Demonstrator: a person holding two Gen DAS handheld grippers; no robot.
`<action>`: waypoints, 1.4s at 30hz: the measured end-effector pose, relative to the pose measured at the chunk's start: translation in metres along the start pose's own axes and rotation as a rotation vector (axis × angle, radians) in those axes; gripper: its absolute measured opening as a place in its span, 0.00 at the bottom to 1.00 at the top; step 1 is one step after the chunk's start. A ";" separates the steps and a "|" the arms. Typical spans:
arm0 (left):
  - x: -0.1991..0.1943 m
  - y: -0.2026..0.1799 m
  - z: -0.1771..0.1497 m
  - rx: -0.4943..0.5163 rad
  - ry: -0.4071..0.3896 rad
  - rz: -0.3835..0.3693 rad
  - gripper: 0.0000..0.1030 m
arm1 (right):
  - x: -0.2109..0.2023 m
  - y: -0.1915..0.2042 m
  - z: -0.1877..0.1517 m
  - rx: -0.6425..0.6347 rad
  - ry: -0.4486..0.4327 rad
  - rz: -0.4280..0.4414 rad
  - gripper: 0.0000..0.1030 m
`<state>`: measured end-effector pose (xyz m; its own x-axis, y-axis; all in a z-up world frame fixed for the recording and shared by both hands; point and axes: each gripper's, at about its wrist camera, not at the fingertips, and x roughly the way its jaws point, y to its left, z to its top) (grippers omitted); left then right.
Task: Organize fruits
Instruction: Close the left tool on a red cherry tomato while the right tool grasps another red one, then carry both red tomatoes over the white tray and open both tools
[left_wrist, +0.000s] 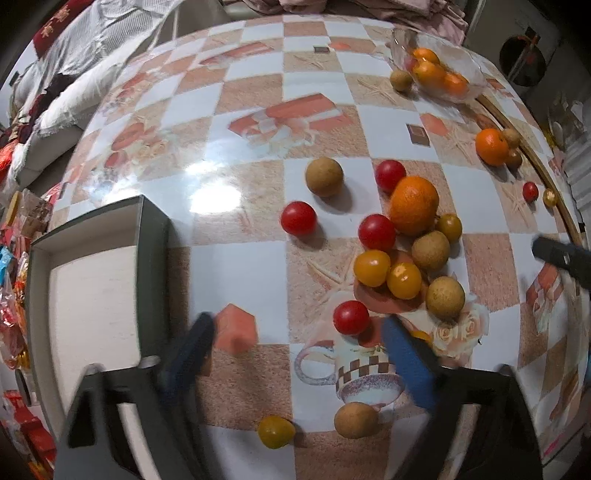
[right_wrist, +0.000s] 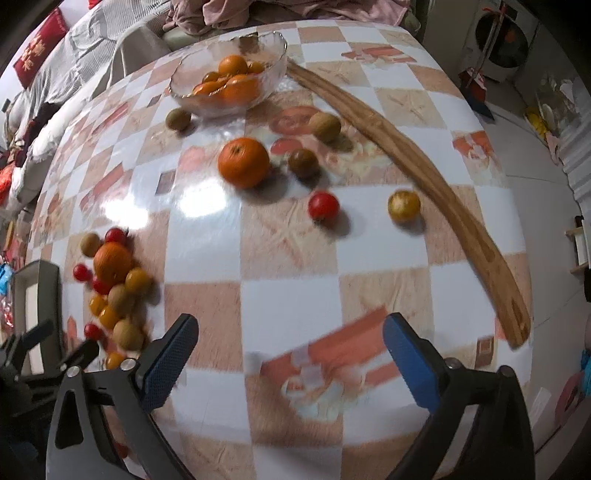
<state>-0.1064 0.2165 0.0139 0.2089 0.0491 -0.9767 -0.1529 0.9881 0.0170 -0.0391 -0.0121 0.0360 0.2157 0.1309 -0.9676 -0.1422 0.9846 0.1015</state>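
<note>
Both tongs hang wide open over the table, gripping nothing. To the left of my left tongs (left_wrist: 295, 339) sits the grey box (left_wrist: 151, 266), its near wall just beside my left finger (left_wrist: 192, 354). Ahead and right lies the fruit pile (left_wrist: 402, 251): an orange, red and yellow tomatoes, brown longans; one red tomato (left_wrist: 351, 316) sits just off my right finger. Bare checked table (left_wrist: 240, 273) lies between box and pile. My right tongs (right_wrist: 290, 339) hover over open cloth; ahead are a lone orange (right_wrist: 243, 167) and the glass bowl (right_wrist: 273, 48) of oranges, with a wooden strip (right_wrist: 424, 173) along the right edge. No legible writing.
</note>
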 end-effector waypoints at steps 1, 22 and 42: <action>0.002 0.000 0.001 -0.001 0.010 -0.001 0.84 | 0.002 0.000 0.003 -0.002 -0.003 0.004 0.90; 0.000 -0.032 -0.003 -0.051 -0.018 -0.026 0.33 | 0.025 -0.001 0.058 -0.043 -0.088 -0.036 0.21; -0.045 0.015 -0.011 -0.113 -0.074 -0.158 0.20 | -0.014 0.034 0.013 -0.051 -0.046 0.157 0.21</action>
<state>-0.1289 0.2270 0.0554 0.3085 -0.0901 -0.9469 -0.2193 0.9620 -0.1630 -0.0349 0.0214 0.0562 0.2310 0.2890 -0.9290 -0.2264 0.9446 0.2375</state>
